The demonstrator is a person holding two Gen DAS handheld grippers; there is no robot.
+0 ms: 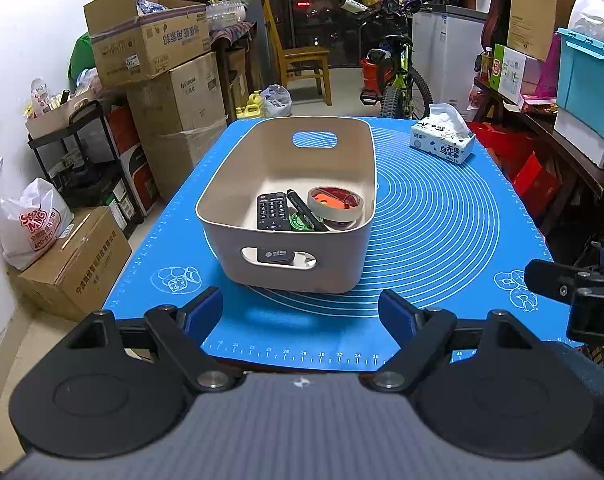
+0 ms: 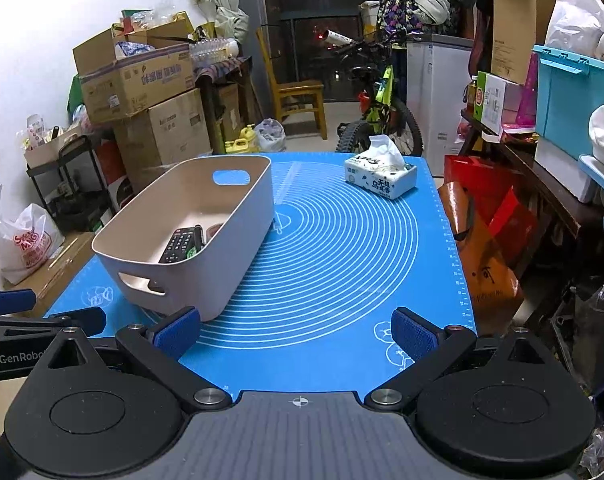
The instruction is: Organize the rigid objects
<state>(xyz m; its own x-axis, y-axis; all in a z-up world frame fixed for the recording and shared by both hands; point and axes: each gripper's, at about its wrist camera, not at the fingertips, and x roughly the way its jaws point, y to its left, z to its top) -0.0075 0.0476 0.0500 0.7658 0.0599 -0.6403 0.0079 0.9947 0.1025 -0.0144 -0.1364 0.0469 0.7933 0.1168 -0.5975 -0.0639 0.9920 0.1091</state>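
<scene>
A beige plastic bin (image 1: 237,184) stands on the blue mat (image 1: 442,232). Inside lie a black remote (image 1: 273,211), a black marker (image 1: 304,208), a roll of tape (image 1: 334,202) with something orange in it, and a green round tin (image 1: 300,223). A small black device (image 1: 273,257) shows through the bin's front handle slot. My left gripper (image 1: 302,314) is open and empty, in front of the bin. My right gripper (image 2: 295,334) is open and empty, to the right of the bin (image 2: 237,216), with the remote (image 2: 177,245) visible inside.
A tissue box (image 1: 442,142) sits at the mat's far right, also in the right wrist view (image 2: 382,174). Cardboard boxes (image 1: 161,80) are stacked left of the table; a chair (image 1: 302,64), a bicycle (image 1: 398,76) and shelves (image 1: 542,100) with bins lie beyond.
</scene>
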